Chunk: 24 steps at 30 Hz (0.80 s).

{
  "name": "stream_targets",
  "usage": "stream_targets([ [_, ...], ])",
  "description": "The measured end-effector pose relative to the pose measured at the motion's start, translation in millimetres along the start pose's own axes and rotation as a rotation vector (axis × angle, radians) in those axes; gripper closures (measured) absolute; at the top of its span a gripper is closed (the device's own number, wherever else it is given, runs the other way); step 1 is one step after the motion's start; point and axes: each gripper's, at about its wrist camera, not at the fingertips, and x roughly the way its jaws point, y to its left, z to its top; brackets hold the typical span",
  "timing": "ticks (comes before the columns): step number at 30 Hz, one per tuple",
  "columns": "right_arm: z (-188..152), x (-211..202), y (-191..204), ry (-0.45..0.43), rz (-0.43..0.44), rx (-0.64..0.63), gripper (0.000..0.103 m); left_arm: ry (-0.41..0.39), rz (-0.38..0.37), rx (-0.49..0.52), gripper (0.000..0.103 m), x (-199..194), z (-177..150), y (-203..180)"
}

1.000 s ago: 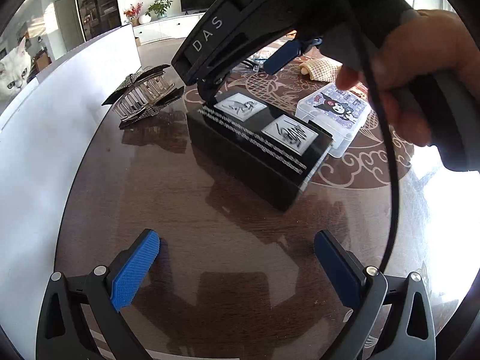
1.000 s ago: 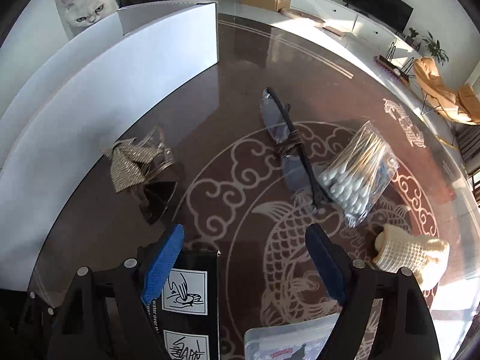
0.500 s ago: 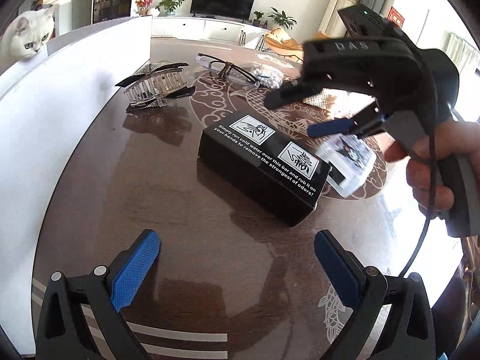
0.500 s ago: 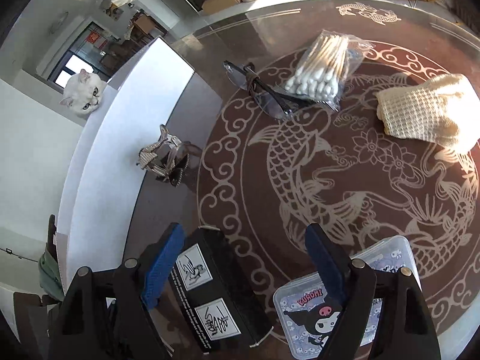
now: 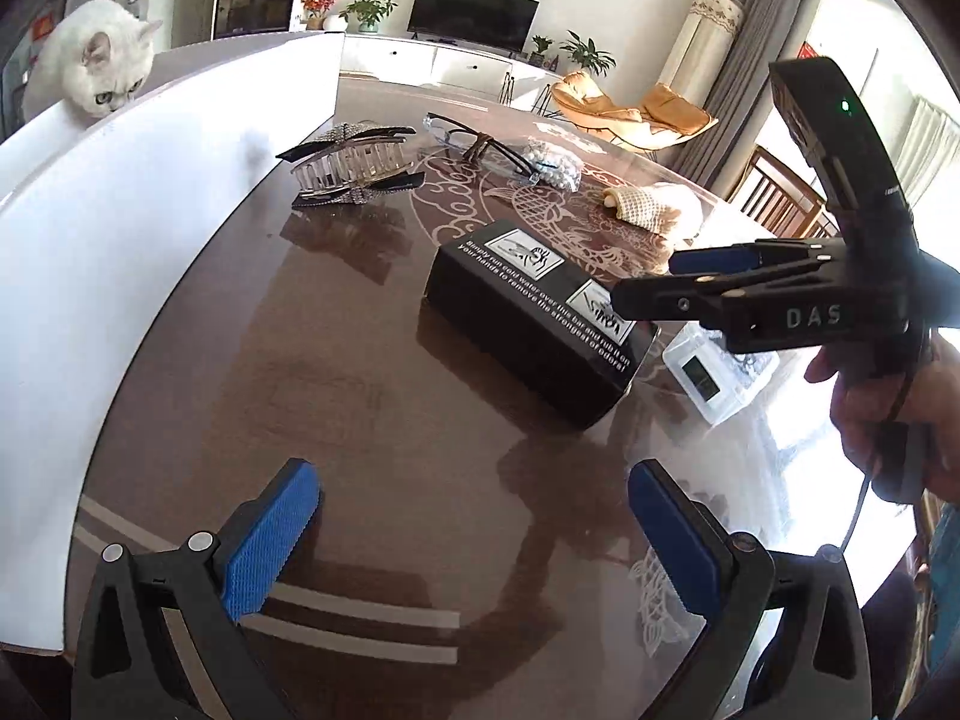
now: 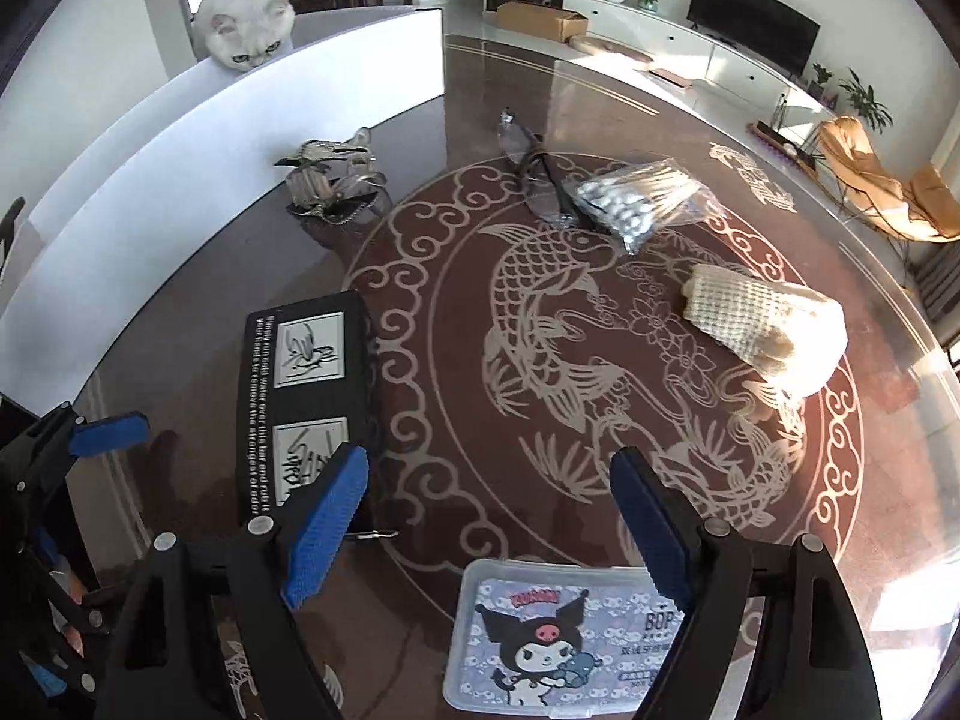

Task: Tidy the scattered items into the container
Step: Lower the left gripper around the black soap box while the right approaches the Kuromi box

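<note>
Both the right gripper and left gripper gape wide, empty. Nothing's tidied: black box, hair claw, glasses, cotton swabs and glove lie scattered ahead; lidded plastic container sits beneath the right gripper.

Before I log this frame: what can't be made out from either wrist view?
- Plastic box: near edge cut off by the right wrist frame; in the left wrist view the right gripper covers most of it.
- Its contents: the printed lid hides them.
- Black box: small print unreadable.
</note>
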Motion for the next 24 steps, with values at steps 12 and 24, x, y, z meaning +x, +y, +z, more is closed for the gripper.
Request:
stream_targets([
  [12, 4.2, -13.5, -10.9, -0.088, -0.233, -0.059, 0.019, -0.028, 0.061, 0.089, 0.0, -8.4, -10.2, -19.6],
  [24, -44.1, -59.7, 5.1, -0.21, -0.058, 0.044, 0.02, -0.042, 0.06, 0.069, 0.0, -10.5, 3.1, -11.1],
])
